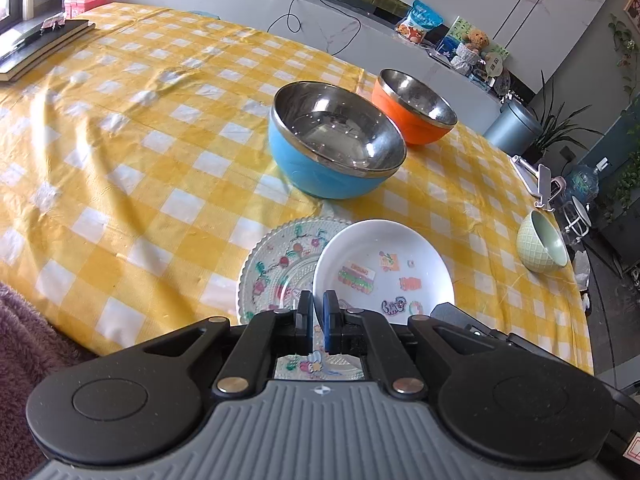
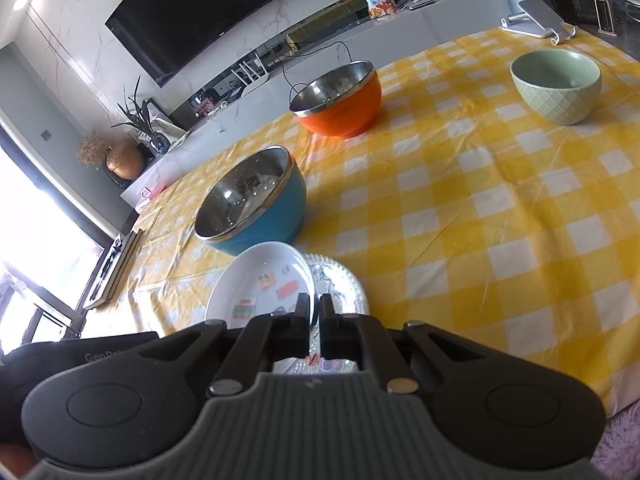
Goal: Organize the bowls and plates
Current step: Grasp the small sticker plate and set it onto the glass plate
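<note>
A white plate with stickers (image 1: 384, 268) is held tilted over a patterned glass plate (image 1: 276, 268) lying on the yellow checked table. My left gripper (image 1: 319, 304) is shut on the white plate's near rim. My right gripper (image 2: 315, 308) is shut on the same white plate (image 2: 260, 280) at its other edge, above the glass plate (image 2: 340, 284). A blue steel-lined bowl (image 1: 336, 144) and an orange steel-lined bowl (image 1: 416, 108) stand beyond. A green ceramic bowl (image 1: 542, 246) stands at the right edge; it also shows in the right wrist view (image 2: 558, 86).
The yellow checked tablecloth (image 1: 140, 140) covers the table. Dark books (image 1: 36, 46) lie at the far left corner. A phone stand (image 2: 536, 20) sits at the far right corner. A purple fuzzy cover (image 1: 20, 344) lies by the near edge.
</note>
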Demonstrator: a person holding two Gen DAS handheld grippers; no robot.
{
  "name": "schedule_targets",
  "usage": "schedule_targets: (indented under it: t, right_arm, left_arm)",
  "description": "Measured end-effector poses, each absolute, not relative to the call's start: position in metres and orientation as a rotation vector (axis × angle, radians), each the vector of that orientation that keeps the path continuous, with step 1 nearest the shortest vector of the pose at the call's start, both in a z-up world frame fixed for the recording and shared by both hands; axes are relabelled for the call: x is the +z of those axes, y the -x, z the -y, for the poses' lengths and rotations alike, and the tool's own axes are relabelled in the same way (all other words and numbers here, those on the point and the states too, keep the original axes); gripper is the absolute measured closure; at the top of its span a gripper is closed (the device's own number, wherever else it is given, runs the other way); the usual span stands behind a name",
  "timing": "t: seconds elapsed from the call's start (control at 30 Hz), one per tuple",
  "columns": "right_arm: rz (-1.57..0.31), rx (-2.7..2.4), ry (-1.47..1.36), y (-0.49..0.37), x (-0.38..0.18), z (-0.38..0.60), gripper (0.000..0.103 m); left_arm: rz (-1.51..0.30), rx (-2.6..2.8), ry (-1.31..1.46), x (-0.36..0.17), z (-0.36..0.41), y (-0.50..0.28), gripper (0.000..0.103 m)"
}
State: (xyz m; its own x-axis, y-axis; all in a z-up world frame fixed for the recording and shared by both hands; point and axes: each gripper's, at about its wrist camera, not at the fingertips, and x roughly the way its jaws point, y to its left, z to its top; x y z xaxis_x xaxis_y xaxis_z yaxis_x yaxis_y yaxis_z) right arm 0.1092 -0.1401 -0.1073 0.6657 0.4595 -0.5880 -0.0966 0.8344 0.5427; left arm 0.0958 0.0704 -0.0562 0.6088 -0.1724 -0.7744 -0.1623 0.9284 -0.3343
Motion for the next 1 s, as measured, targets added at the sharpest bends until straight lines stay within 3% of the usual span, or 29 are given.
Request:
schedule_targets:
  t: [1.0]
  right_arm:
    - [-0.840, 0.340, -0.432, -0.121, -0.127, 0.120, 0.102]
  left_arm:
    - [-0.936, 0.013, 0.426, -0.081, -0.082, -0.097, 0.095]
